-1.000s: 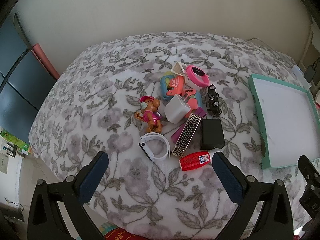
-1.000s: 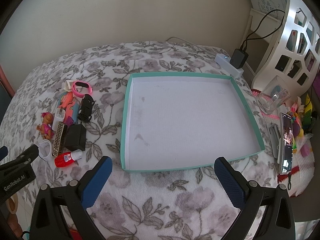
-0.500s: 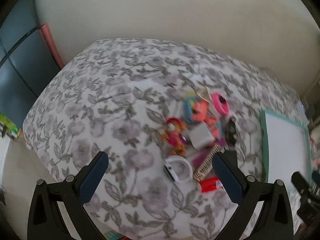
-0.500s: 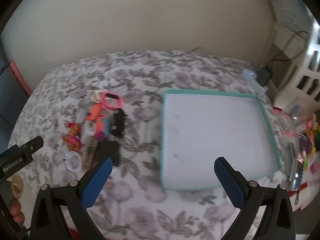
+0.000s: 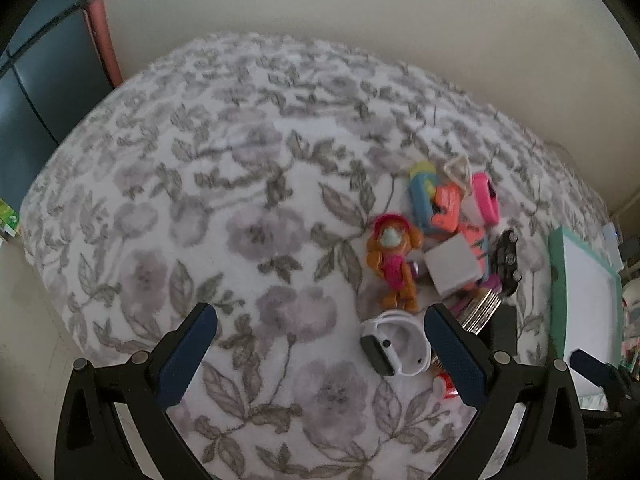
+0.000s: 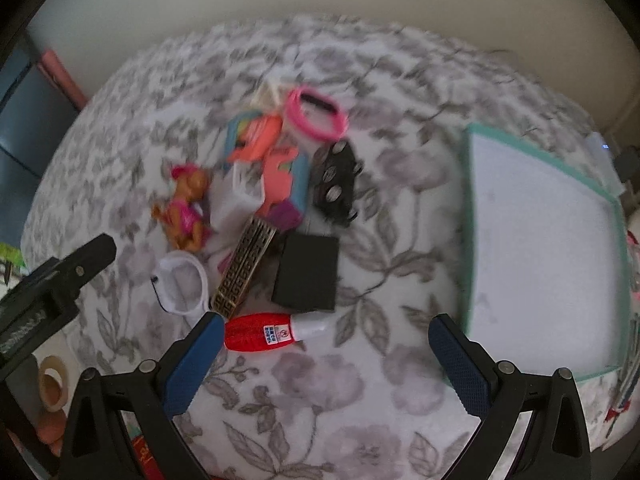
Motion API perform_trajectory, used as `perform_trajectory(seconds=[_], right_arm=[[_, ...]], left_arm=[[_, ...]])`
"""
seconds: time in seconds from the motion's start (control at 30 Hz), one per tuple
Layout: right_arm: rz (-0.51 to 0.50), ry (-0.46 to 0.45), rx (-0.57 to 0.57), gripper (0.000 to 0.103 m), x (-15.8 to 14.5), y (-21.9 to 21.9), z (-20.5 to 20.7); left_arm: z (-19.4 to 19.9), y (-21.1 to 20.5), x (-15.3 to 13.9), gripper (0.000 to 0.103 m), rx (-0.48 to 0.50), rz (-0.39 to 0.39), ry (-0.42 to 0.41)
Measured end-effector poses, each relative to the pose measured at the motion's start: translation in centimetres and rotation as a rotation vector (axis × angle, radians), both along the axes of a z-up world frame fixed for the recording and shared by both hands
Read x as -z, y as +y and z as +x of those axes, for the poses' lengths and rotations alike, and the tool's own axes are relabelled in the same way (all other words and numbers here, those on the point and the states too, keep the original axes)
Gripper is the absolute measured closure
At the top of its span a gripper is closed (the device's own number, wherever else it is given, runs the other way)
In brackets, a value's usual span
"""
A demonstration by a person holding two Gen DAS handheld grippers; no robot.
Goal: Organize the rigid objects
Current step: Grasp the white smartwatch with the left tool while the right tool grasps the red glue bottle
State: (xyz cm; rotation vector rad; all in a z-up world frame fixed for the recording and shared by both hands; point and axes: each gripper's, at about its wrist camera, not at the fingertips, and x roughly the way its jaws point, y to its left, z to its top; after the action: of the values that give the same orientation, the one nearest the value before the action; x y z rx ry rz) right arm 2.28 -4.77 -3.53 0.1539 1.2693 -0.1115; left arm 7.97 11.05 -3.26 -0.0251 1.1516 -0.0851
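Both tongs [image 5: 320, 356] [image 6: 326, 364] gape wide; red bottle [image 6: 276, 330] lies sideways, cap toward tray [image 6: 466, 216].

Dim, flat indoor light, source not visible. Shadows soft and short. Heavy fisheye bowing, black vignette in corners. Motion blur in both views, worst in right wrist view: floral bedspread [image 6: 352, 376] smeared, toy pile [image 6: 276, 176] soft. No glare.
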Motion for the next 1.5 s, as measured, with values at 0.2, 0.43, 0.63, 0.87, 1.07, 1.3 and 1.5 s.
perform_trajectory(seconds=[0.2, 0.43, 0.63, 0.87, 1.07, 1.3, 1.5], right_arm=[[0.037, 0.093, -0.028, 0.0, 3.7, 1.1, 0.6], [0.04, 0.108, -0.056, 0.0, 5.4, 2.3, 0.6], [0.012, 0.117, -0.112, 0.0, 7.1, 5.3, 1.5], [-0.001, 0.118, -0.081, 0.001, 8.5, 5.7, 1.9], [0.005, 0.116, -0.053, 0.018, 9.0, 5.3, 2.1], [0.038, 0.108, -0.015, 0.023, 8.0, 3.2, 2.3], [0.043, 0.098, -0.006, 0.023, 7.3, 1.9, 1.4]], left_arm=[[0.6, -1.1, 1.9, 0.0, 0.024, 0.032, 0.024], [1.0, -1.7, 3.9, 0.0, 0.054, 0.026, 0.056], [1.1, -1.5, 4.7, 0.0, 0.058, 0.037, 0.072], [1.0, -1.5, 5.5, 0.0, 0.064, 0.074, 0.099], [1.1, -1.2, 6.1, 0.019, 0.062, 0.085, 0.127], [1.0, -1.5, 7.0, 0.047, 0.073, 0.061, 0.18], [0.1, -2.4, 7.4, 0.057, 0.071, 0.086, 0.161]])
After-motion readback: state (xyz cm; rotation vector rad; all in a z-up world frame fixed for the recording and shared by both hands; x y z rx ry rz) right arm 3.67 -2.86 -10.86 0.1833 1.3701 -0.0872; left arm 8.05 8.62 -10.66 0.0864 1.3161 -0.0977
